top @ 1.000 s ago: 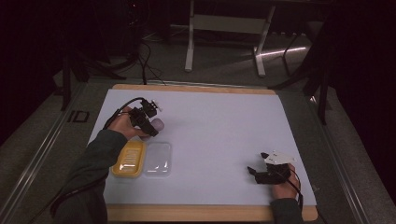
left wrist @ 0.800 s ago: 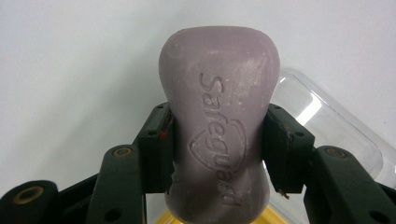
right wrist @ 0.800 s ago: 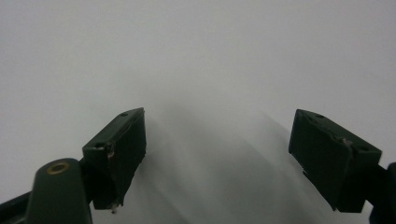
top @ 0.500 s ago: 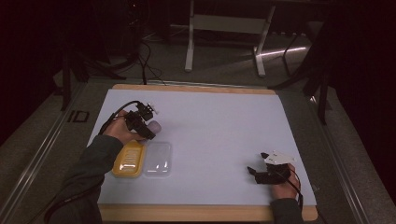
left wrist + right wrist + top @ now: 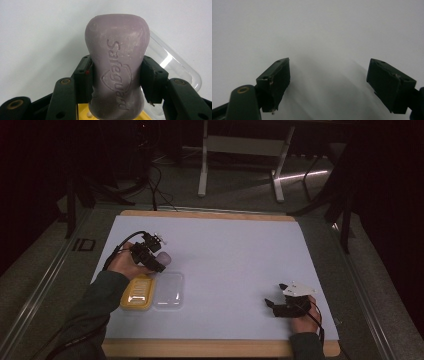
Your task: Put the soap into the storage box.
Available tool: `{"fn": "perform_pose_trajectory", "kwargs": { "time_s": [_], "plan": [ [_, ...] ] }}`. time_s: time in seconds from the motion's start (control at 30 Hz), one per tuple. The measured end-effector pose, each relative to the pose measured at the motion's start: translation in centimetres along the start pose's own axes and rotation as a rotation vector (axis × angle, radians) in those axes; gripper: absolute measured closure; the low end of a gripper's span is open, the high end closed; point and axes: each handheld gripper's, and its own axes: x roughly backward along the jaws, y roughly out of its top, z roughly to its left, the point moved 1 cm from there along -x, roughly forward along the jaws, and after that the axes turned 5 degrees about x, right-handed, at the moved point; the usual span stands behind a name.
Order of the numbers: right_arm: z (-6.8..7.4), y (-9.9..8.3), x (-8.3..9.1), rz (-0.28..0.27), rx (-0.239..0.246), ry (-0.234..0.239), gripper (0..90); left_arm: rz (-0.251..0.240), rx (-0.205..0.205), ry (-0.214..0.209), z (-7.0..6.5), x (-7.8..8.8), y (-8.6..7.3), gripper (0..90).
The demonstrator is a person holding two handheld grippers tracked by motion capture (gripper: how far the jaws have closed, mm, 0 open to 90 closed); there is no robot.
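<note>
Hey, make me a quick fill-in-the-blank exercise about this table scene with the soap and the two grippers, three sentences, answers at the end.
1. The left gripper is shut on a purple bar of ____.
2. The word pressed into the soap bar reads ____.
3. The jaws of the right gripper stand ____, with nothing between them.
4. Beside the yellow soap dish lies its clear ____.

Answers: soap; Safeguard; open; lid
</note>
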Motion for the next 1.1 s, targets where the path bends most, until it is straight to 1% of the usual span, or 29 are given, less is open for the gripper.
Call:
{"fn": "perform_pose_trajectory", "kwargs": {
  "time_s": [0.03, 0.13, 0.23, 0.37, 0.57, 0.6, 0.63, 0.7, 0.8, 0.83, 0.87, 0.9, 0.97, 1.1],
  "plan": [
    [0.0, 0.0, 0.0, 0.000, 0.000, 0.000, 18.7, 0.002, -0.002, 0.000, 0.0, 0.0, 0.0, 49.9],
    [0.0, 0.0, 0.0, 0.000, 0.000, 0.001, 18.7, 0.000, 0.012, -0.002, -0.2, 0.1, -0.2, 49.9],
    [0.0, 0.0, 0.0, 0.001, 0.002, 0.002, 18.7, 0.005, 0.024, 0.007, -0.3, 0.2, -0.5, 49.9],
    [0.0, 0.0, 0.0, 0.001, 0.000, 0.003, 18.7, 0.004, 0.042, 0.010, -0.5, 0.3, -1.1, 49.9],
    [0.0, 0.0, 0.0, 0.002, 0.002, 0.002, 18.7, 0.003, 0.071, 0.012, -0.3, 0.4, -2.7, 49.9],
    [0.0, 0.0, 0.0, 0.002, 0.002, 0.001, 18.7, 0.002, 0.088, 0.018, -0.1, 0.5, -3.3, 49.9],
    [0.0, 0.0, 0.0, 0.002, 0.002, 0.001, 18.7, 0.002, 0.088, 0.018, -0.1, 0.5, -3.3, 49.9],
    [0.0, 0.0, 0.0, 0.004, 0.004, -0.001, 18.7, 0.004, 0.101, 0.028, 0.0, 0.5, -3.8, 49.9],
    [0.0, 0.0, 0.0, 0.004, 0.004, -0.002, 18.7, 0.009, 0.122, 0.027, 0.1, 0.6, -4.6, 49.9],
    [0.0, 0.0, 0.0, 0.005, 0.004, -0.002, 18.7, 0.010, 0.124, 0.030, 0.1, 0.7, -4.8, 49.9],
    [0.0, 0.0, 0.0, 0.004, 0.004, -0.001, 18.7, 0.017, 0.130, 0.045, -0.1, 0.7, -5.2, 49.9],
    [0.0, 0.0, 0.0, 0.004, 0.004, -0.001, 18.7, 0.017, 0.130, 0.045, -0.1, 0.7, -5.2, 49.9],
    [0.0, 0.0, 0.0, 0.004, 0.004, -0.001, 18.7, 0.026, 0.127, 0.065, -0.4, 0.5, -5.6, 49.8],
    [0.1, 0.0, 0.0, 0.005, 0.005, -0.001, 18.7, 0.040, 0.137, 0.070, -0.8, 0.0, -6.3, 49.8]
  ]
}}
